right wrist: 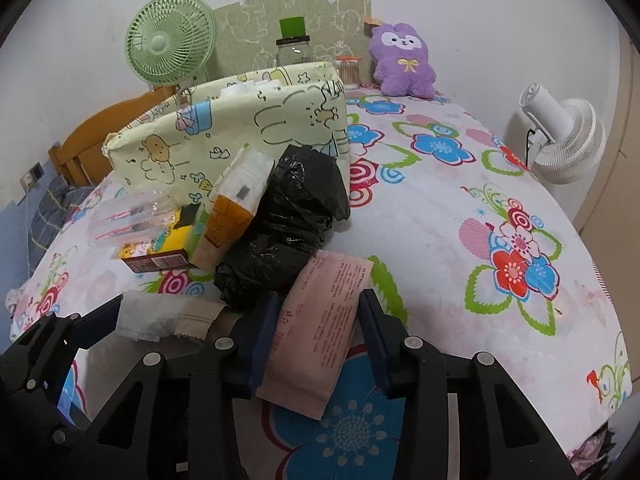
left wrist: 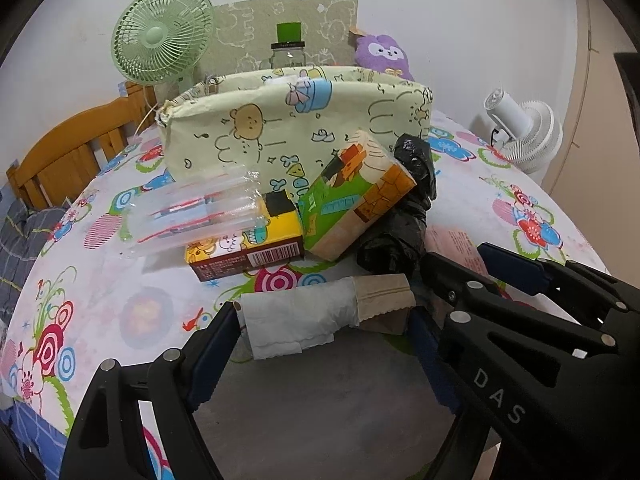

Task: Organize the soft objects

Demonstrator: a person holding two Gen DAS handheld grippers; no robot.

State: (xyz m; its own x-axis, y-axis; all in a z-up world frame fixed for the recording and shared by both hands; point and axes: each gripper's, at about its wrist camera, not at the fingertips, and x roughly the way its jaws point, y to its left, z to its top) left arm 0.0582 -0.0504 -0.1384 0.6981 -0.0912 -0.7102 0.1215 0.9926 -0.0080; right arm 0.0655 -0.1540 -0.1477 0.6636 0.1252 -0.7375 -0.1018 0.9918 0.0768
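Observation:
My left gripper point(left wrist: 324, 316) is shut on a white roll of bags with a brown cardboard end point(left wrist: 320, 314), held across the jaws just above the table. My right gripper point(right wrist: 316, 320) is shut on a pink flat packet point(right wrist: 320, 320). Ahead stands a pale yellow fabric basket with cartoon prints point(left wrist: 288, 128), also in the right wrist view point(right wrist: 240, 128). Before it lie a tissue pack point(left wrist: 352, 196), a yellow box point(left wrist: 248, 248), a clear plastic packet point(left wrist: 192, 216) and a black plastic bag bundle point(left wrist: 400, 220), seen too in the right wrist view point(right wrist: 288, 220).
The table has a flowered cloth point(right wrist: 460, 208). A green fan point(left wrist: 162, 36), a jar with a green lid point(left wrist: 289, 46) and a purple plush toy point(right wrist: 404, 62) stand at the back. A white fan point(right wrist: 560, 136) is at the right. A wooden headboard point(left wrist: 68, 148) is at the left.

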